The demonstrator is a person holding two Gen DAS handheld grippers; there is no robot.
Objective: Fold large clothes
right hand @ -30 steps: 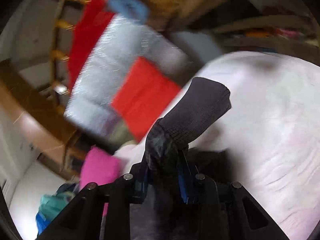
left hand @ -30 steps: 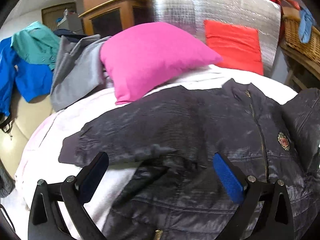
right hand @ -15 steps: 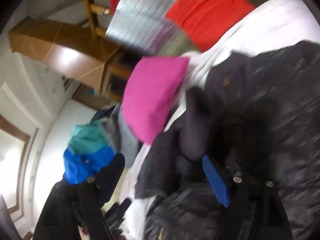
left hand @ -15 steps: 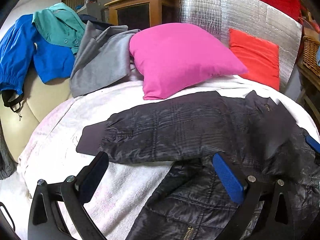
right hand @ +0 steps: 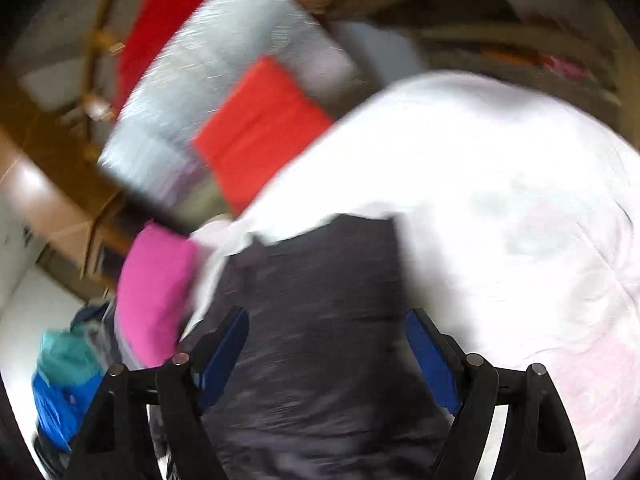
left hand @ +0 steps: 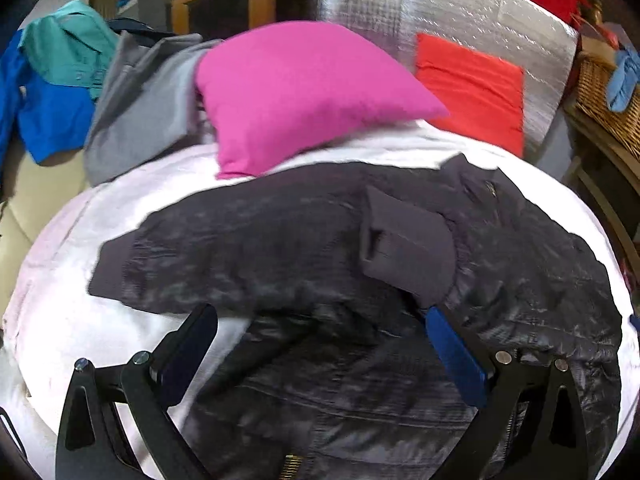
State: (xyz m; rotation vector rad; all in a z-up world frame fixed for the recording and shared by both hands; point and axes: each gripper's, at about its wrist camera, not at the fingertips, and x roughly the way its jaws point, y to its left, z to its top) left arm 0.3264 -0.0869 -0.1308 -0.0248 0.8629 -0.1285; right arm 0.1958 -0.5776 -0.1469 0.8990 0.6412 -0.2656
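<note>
Soft, slippery quilted jacket (left hand: 304,248) on bed (left hand: 60,320); grasp knit cuff (left hand: 404,248); left gripper (left hand: 320,344) and right gripper (right hand: 326,348) wide open, empty

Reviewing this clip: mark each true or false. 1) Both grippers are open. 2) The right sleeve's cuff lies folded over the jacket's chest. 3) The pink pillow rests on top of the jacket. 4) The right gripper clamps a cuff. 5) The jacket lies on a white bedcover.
1) True: left gripper and right gripper both stand open.
2) True: the cuff lies across the dark jacket.
3) False: the pink pillow sits behind the jacket, beyond its upper edge.
4) False: its jaws, just opened, are empty.
5) True: white bedcover.
</note>
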